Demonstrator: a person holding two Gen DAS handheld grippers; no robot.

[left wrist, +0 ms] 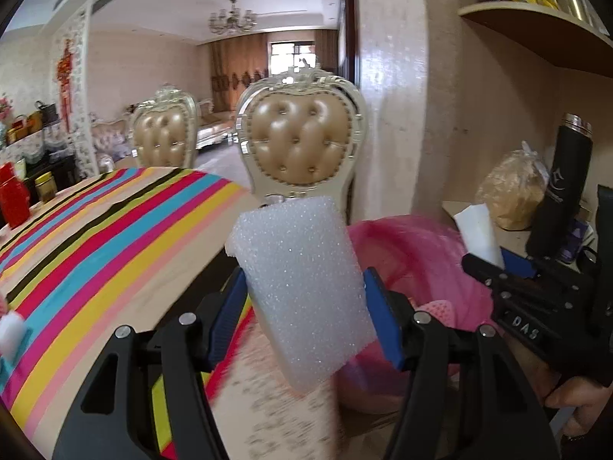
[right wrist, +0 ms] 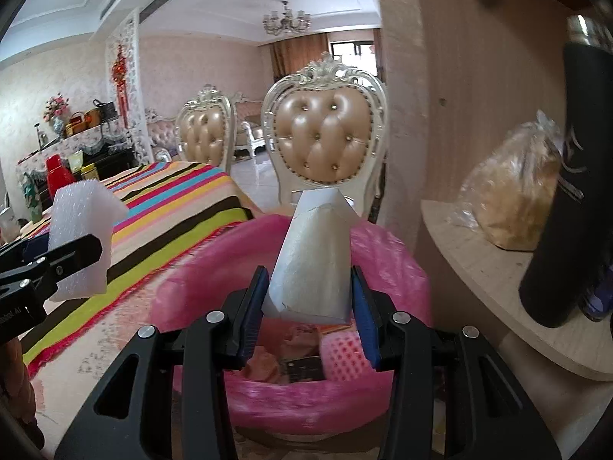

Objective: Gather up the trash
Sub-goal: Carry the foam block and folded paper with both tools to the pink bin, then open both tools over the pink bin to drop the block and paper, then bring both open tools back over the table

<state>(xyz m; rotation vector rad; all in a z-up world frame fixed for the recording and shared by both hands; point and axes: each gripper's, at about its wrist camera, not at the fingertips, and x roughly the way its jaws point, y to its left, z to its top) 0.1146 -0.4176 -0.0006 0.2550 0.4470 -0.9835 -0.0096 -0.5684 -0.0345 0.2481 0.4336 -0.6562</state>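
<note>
My left gripper [left wrist: 306, 303] is shut on a white foam block [left wrist: 302, 287], held up over the table's end beside the pink-lined trash bin [left wrist: 413, 253]. My right gripper [right wrist: 306, 291] is shut on a white paper wrapper [right wrist: 314, 260], poised above the open pink bin [right wrist: 387, 268], which holds pink and brown scraps. In the right wrist view the foam block [right wrist: 84, 237] and the left gripper's fingers [right wrist: 72, 253] show at the left. In the left wrist view the paper wrapper [left wrist: 481, 234] pokes out of the right gripper's fingers [left wrist: 513, 264] at the right.
A striped cloth [left wrist: 115, 237] covers the table. Two tufted chairs [right wrist: 325, 138] stand behind the bin. A curved shelf [right wrist: 498, 268] at the right carries a bagged loaf [right wrist: 513, 195] and a black flask [right wrist: 567, 191]. Red containers [left wrist: 13, 195] sit on the table's far left.
</note>
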